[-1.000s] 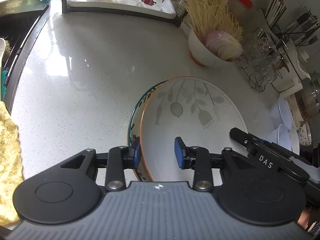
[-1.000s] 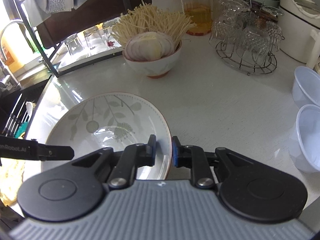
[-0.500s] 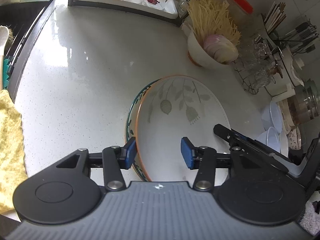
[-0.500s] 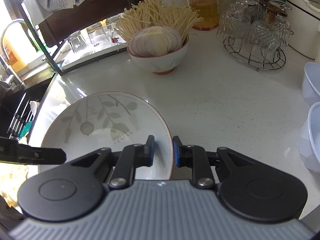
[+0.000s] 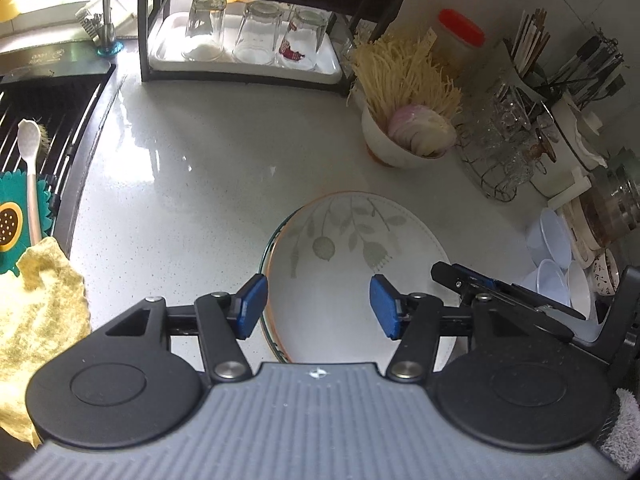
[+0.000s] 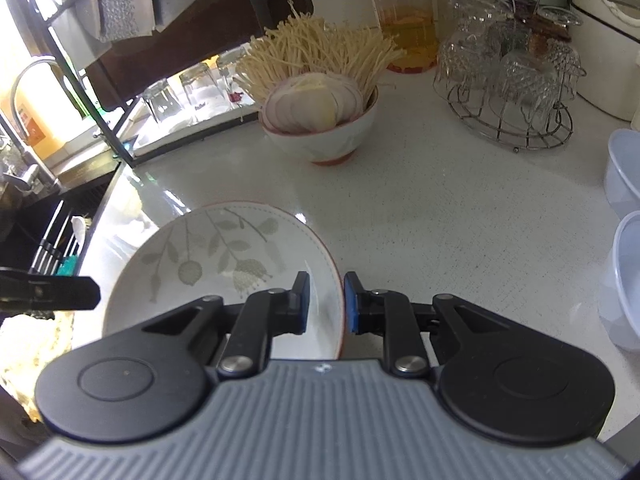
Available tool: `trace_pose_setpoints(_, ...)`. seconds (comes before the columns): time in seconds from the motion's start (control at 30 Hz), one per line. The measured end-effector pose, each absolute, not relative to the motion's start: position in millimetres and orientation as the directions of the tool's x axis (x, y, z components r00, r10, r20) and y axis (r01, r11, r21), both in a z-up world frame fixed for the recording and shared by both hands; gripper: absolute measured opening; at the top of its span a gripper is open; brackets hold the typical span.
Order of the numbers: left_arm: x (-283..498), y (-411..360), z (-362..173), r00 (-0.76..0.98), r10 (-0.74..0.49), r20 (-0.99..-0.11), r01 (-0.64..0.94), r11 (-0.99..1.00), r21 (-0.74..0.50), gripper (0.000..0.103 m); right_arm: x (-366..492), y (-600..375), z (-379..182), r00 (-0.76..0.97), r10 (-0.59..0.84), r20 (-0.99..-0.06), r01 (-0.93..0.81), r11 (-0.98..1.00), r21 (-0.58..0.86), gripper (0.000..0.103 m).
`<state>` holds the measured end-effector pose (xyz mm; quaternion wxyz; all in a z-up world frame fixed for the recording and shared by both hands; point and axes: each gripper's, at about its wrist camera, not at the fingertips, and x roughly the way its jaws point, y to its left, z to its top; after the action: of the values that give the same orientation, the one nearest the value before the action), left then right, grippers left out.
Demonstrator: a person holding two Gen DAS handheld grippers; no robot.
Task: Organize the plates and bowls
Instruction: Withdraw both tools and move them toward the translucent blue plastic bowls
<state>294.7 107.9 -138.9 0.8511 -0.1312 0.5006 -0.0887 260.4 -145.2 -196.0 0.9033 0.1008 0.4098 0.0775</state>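
Observation:
A white plate with a grey leaf pattern and an orange rim (image 5: 352,248) (image 6: 224,256) lies on top of a green-rimmed plate (image 5: 265,256) on the white counter. Only a sliver of the lower plate shows at the left. My left gripper (image 5: 318,308) hangs above the near left part of the stack. Its jaws are opening and its pads touch nothing. My right gripper (image 6: 326,300) is shut on the leaf plate's right rim, one pad inside and one outside. A white bowl of noodles and sliced onion (image 5: 400,144) (image 6: 324,136) stands behind the plates.
A sink with a rack and a yellow cloth (image 5: 36,320) lies at the left. A tray of upturned glasses (image 5: 248,40) stands at the back. A wire rack of glass cups (image 6: 508,92), a red-lidded jar (image 6: 404,20) and plastic bowls (image 6: 624,280) crowd the right.
My left gripper's jaws have spread wide and let go of the plate's left rim, and it has lifted away from the stack. The right gripper stays on the right rim.

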Motion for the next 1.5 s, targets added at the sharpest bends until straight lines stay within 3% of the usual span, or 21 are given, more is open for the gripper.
trace_pose_setpoints(0.33,266.4,72.8,-89.3,0.596,-0.269,-0.756,0.086,0.958,-0.273,0.062,225.6,-169.1,-138.7,0.719,0.296,-0.628,-0.131,0.946,0.296,0.023)
trace_pose_setpoints(0.9,189.4,-16.1,-31.6,0.724,-0.304,-0.619,0.206,0.952,-0.226,0.062,133.9,-241.7,-62.7,0.839,0.261,-0.478,-0.126,0.947,0.296,0.023)
trace_pose_setpoints(1.5,184.1,-108.0,-72.0,0.573,-0.464,-0.675,0.420,0.874,-0.245,0.062,79.8,-305.4,-99.3,0.848,0.070,-0.525,0.107,0.948,0.300,0.023)
